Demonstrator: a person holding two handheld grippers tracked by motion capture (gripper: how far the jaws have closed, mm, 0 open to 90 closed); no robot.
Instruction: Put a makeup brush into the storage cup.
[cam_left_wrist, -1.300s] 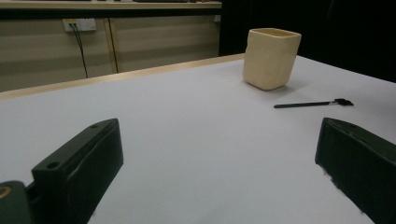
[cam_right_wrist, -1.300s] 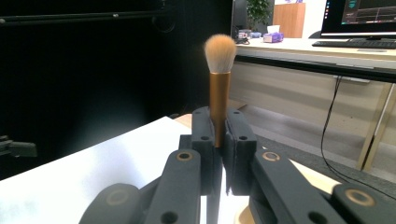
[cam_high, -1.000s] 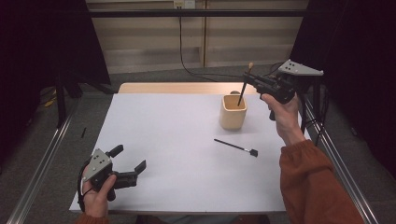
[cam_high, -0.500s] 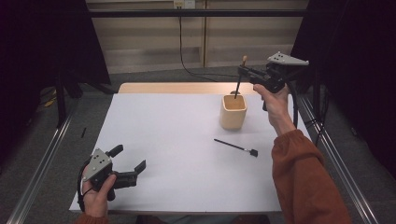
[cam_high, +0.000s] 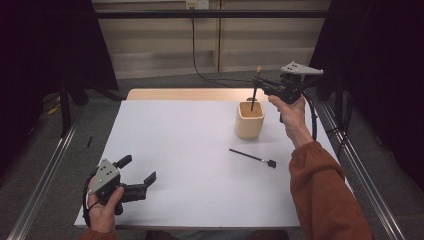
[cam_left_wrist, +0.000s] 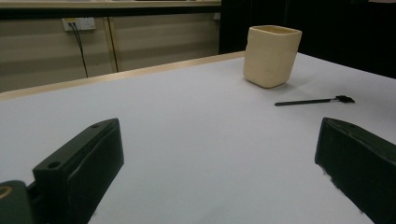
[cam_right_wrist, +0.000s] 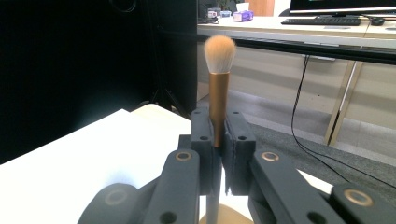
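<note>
The right gripper (cam_high: 264, 86) hangs above the table's (cam_high: 190, 150) far right part, at about one o'clock from the table's middle in the high view, with its fingers clamped on a makeup brush (cam_high: 255, 89). The brush stands close to upright, bristles at the top, and its dark handle reaches down into the mouth of the cream cup (cam_high: 250, 120) directly below; whether the tip touches the cup's bottom cannot be told. In the right gripper view the two fingers (cam_right_wrist: 201, 140) press from either side on the copper ferrule of the brush (cam_right_wrist: 218, 100), with the pale bristle tuft rising above them and the rim of the cup (cam_right_wrist: 231, 215) just showing beneath. A second, thin black brush (cam_high: 253, 158) lies flat on the table at about five o'clock from the cup, near it but apart, its small head pointing to the right. The left gripper (cam_high: 136, 175) is held low over the near left corner of the table, at about seven o'clock, well apart from the cup, its fingers spread wide with nothing between them. In the left gripper view the cup (cam_left_wrist: 272, 56) and the thin black brush (cam_left_wrist: 314, 101) sit far off at about one o'clock.
</note>
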